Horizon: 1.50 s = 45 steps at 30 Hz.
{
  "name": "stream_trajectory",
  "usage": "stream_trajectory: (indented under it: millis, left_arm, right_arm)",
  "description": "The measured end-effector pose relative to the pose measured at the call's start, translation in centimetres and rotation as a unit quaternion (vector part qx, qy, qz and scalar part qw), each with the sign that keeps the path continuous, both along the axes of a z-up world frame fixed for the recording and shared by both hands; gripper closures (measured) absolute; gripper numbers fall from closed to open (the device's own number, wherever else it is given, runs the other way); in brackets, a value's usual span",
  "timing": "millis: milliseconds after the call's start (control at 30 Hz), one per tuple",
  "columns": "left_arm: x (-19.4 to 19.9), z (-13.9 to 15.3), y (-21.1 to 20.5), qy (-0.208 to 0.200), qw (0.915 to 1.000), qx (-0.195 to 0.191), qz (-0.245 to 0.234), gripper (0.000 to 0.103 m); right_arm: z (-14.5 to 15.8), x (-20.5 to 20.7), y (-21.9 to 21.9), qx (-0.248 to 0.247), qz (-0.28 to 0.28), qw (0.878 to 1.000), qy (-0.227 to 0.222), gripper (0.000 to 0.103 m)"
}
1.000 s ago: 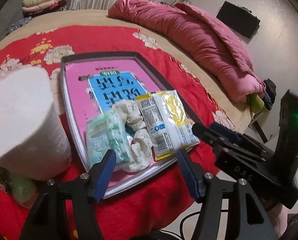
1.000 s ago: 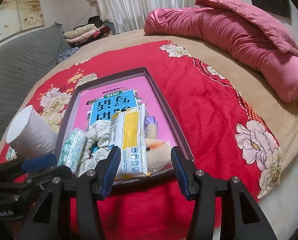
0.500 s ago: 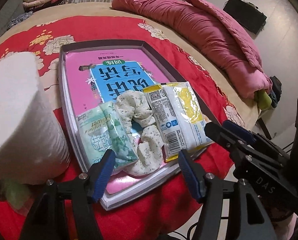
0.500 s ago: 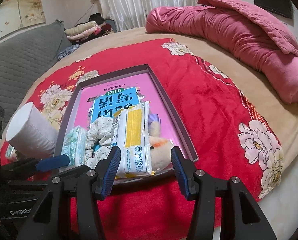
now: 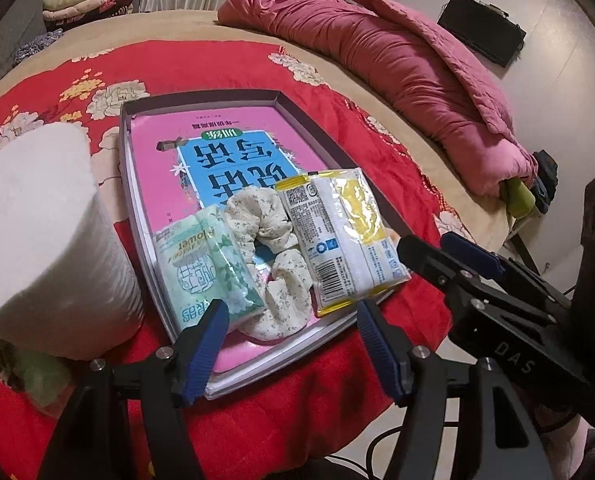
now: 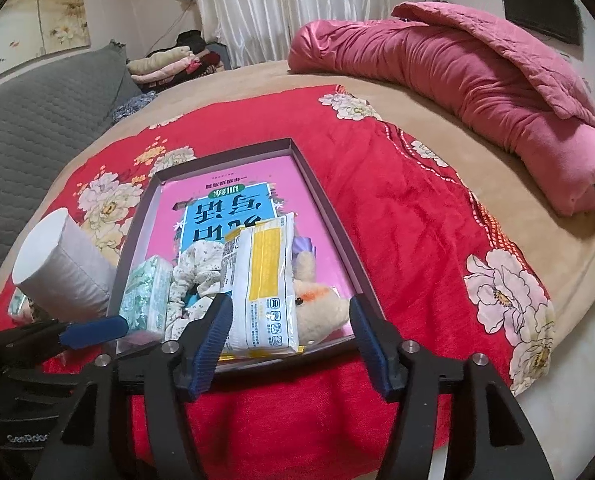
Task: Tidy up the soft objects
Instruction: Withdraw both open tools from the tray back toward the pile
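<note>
A shallow box [image 5: 125, 148] [image 6: 321, 196] with a pink printed bottom lies on the red flowered blanket. In its near end lie a green tissue pack [image 5: 205, 264] [image 6: 145, 292], a cream floral scrunchie [image 5: 269, 248] [image 6: 197, 268], a white and yellow tissue pack [image 5: 341, 236] [image 6: 263, 280] and a beige plush toy [image 6: 317, 304], partly under that pack. A white paper roll [image 5: 45, 240] [image 6: 61, 268] stands left of the box. My left gripper [image 5: 293, 340] is open and empty before the box's near edge. My right gripper [image 6: 289, 336] [image 5: 449, 248] is open and empty at the near right corner.
A rolled pink quilt [image 5: 397, 64] [image 6: 457, 80] lies along the far right of the bed. Folded clothes [image 6: 165, 64] are stacked at the back. A grey padded headboard [image 6: 37, 120] is at the left. The bed's edge is just below both grippers.
Both grippers have drawn slightly closer over the box's near end, and the left view has shifted so the box shows more fully. Both stay open. The objects have not moved.
</note>
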<state>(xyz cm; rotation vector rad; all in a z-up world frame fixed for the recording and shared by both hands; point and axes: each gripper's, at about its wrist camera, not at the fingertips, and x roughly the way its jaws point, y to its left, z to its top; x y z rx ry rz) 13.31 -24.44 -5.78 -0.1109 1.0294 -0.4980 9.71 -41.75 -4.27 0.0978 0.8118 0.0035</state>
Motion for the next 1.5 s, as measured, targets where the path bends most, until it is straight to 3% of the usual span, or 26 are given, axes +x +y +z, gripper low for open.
stream_trajectory:
  millis: [333, 867, 1167, 1500]
  left_arm:
    - [-0.7, 1.3, 0.6, -0.011, 0.9999, -0.007, 0.003, 0.037]
    - [-3.7, 4.9, 2.7, -0.048, 0.9984, -0.028, 0.006, 0.036]
    - [-4.7, 7.4, 6.9, -0.070, 0.9959, -0.038, 0.043, 0.036]
    - [-5.3, 9.1, 13.9, -0.077, 0.9897, -0.035, 0.115, 0.036]
  right_arm:
    - [0.9, -0.4, 0.3, -0.021, -0.009, 1.000, -0.009, 0.029]
    - [3.3, -1.3, 1.8, -0.050, -0.018, 0.998, -0.032, 0.027]
    - [6.0, -2.1, 4.4, -0.056, 0.002, 0.997, -0.057, 0.027]
    - [9.3, -3.2, 9.3, -0.049, 0.043, 0.994, -0.091, 0.027]
